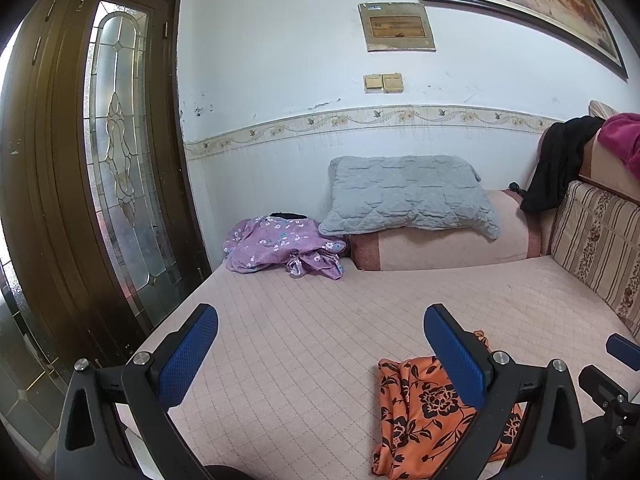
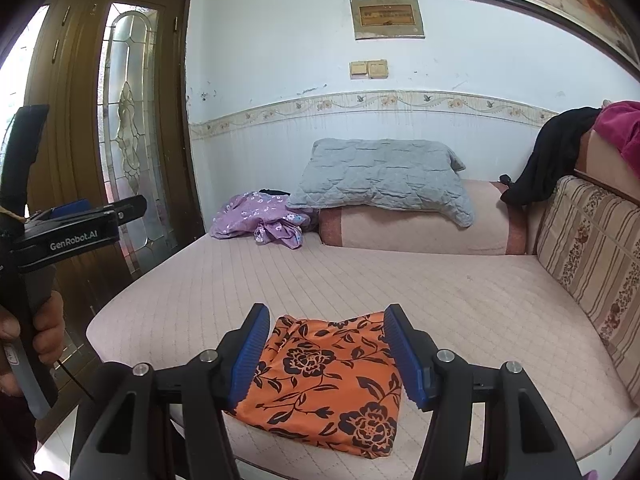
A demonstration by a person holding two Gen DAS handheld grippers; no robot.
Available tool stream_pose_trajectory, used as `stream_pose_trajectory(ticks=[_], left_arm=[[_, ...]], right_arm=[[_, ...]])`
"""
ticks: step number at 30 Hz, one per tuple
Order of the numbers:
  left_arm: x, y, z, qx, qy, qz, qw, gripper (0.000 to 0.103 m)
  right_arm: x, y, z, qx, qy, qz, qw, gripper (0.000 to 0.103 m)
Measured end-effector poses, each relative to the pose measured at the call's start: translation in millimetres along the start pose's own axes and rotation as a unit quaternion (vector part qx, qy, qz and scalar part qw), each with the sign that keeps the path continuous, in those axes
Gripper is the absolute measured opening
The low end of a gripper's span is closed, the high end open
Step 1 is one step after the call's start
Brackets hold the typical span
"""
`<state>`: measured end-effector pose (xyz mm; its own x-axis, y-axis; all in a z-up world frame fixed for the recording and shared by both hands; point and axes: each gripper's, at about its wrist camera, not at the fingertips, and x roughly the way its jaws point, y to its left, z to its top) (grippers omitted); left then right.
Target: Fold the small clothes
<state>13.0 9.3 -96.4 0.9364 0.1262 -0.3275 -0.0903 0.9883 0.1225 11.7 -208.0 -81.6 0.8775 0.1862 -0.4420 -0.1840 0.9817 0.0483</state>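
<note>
An orange cloth with black flowers lies folded flat near the front edge of the pink quilted bed. My right gripper hovers just over it, open, with the cloth showing between its blue pads and neither pad pressing on it. My left gripper stands wide open over bare mattress to the left of the cloth, with nothing between its fingers. Its right finger hides part of the cloth. A crumpled purple flowered garment lies at the bed's far left corner.
A grey quilted pillow rests on a pink bolster against the back wall. Striped cushions line the right side, with black and magenta clothes draped above. A wooden glass door stands left of the bed. A hand holds the left gripper's handle.
</note>
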Motion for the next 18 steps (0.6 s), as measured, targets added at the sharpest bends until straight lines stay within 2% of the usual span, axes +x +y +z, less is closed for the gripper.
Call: stream_pose_trajectory(ticks=[18], left_arm=[[5.4, -8.0, -1.1, 0.011, 0.008, -0.016, 0.9998, 0.103]], right_arm=[[4.7, -3.2, -2.5, -0.003, 0.006, -0.008, 1.0, 0.063]])
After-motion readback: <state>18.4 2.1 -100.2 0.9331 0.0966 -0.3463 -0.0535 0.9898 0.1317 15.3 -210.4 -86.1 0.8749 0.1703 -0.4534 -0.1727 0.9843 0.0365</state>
